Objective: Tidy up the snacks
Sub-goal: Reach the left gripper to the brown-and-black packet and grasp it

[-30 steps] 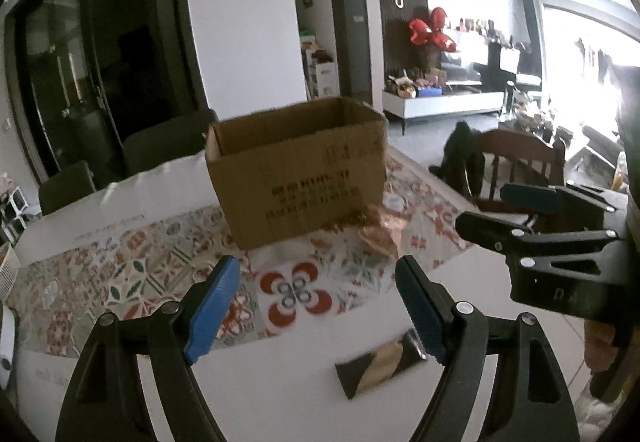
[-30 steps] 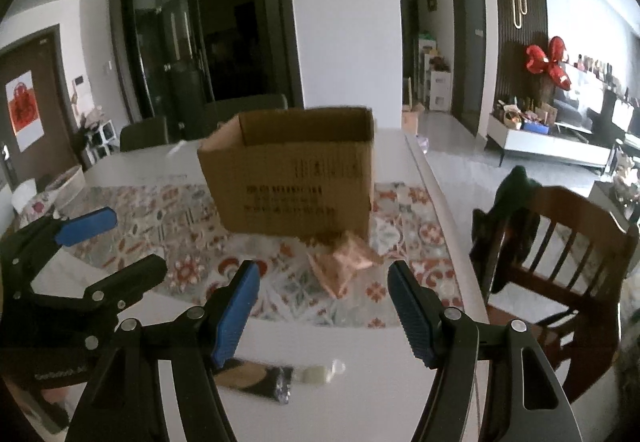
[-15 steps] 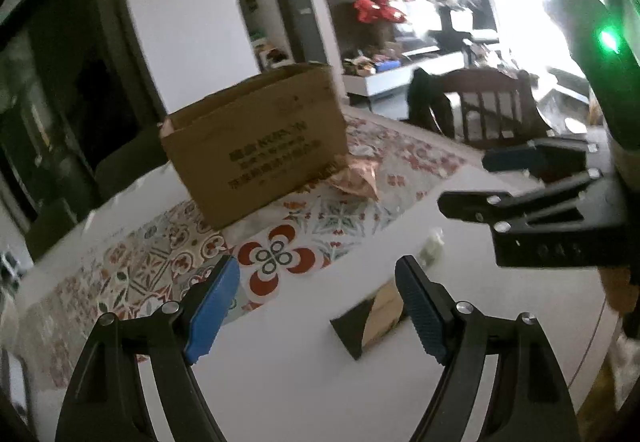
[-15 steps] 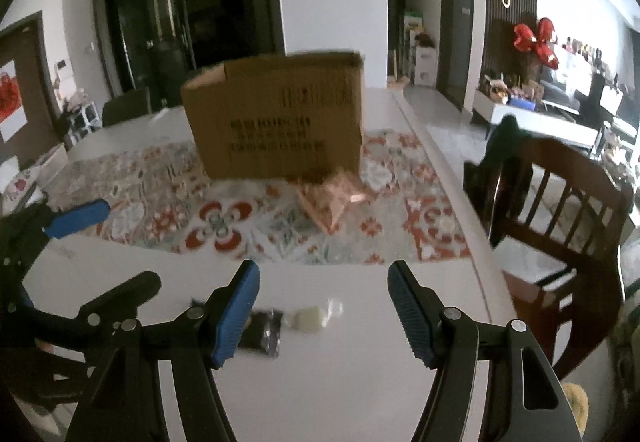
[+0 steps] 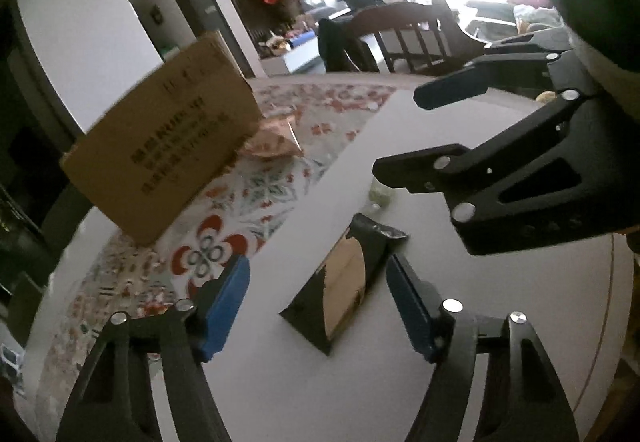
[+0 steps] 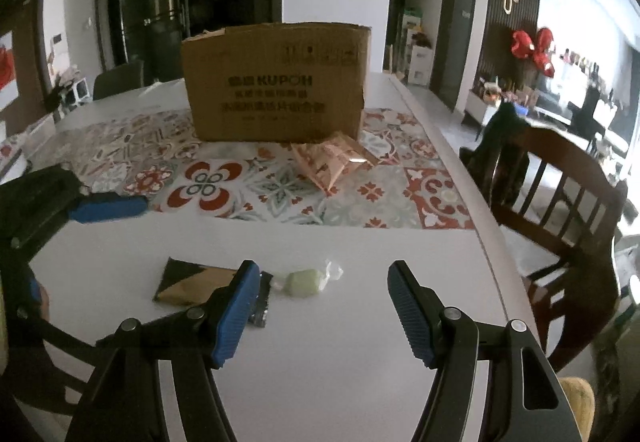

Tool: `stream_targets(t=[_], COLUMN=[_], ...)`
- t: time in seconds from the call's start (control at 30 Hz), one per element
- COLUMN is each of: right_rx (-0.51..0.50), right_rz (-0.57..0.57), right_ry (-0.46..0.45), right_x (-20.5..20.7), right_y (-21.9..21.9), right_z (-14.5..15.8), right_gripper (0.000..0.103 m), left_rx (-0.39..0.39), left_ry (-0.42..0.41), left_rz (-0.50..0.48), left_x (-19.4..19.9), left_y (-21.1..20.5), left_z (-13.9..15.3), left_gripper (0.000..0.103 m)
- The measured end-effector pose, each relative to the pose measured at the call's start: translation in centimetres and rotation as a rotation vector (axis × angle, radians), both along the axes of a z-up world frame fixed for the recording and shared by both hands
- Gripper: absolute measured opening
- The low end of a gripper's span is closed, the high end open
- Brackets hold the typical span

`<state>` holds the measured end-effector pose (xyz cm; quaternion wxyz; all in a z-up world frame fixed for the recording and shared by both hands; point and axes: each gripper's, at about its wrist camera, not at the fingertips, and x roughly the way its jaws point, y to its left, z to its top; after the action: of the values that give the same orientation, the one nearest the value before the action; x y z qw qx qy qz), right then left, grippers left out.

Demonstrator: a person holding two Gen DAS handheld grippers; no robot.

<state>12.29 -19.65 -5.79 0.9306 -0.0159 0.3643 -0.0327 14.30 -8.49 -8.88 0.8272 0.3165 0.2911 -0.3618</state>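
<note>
snack bar (image 5: 344,282) | cardboard box (image 6: 276,81) reads KUPOH | both grippers' fingers spread, left narrowing

Both grippers share one build. The left gripper (image 5: 316,302) and right gripper (image 6: 320,306) have black plastic arms with triangular cut-outs, round silver screws at the pivots, and blue ribbed pads (image 6: 408,308) lining the jaws.

— A home, then?
— Yes: a white dining worktop (image 6: 340,322) with a patterned tile-print runner (image 6: 280,181), a dark wooden spindle-back chair (image 6: 560,193) right, a living room far right.
</note>
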Motion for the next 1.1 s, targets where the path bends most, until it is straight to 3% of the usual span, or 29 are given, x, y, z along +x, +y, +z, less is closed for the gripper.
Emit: stream_targets(t=[0.3, 0.6, 0.77, 1.1], right_rx=[0.071, 0.09, 0.107, 0.153], right_rz=[0.009, 0.006, 0.009, 0.005], right_ry=[0.045, 0.064, 0.076, 0.09], right_x=[1.5, 2.2, 2.3, 2.7], right_y=[-0.6, -0.7, -0.8, -1.2], right_z=[-1.8, -2.7, -3.0, -3.3], right_gripper=[0.066, 0.064, 0.059, 0.055], left_rx=[-0.038, -0.086, -0.109, -0.229], left_ry=[0.143, 0.241, 0.286, 0.312], left_rz=[-0.024, 0.014, 0.06, 0.249], left_x=[1.8, 3.1, 3.5, 4.1], left_y=[-0.3, -0.1, 0.1, 1.1], left_z=[-1.2, -1.6, -1.6, -0.4], left_gripper=[0.06, 0.051, 0.038, 0.035])
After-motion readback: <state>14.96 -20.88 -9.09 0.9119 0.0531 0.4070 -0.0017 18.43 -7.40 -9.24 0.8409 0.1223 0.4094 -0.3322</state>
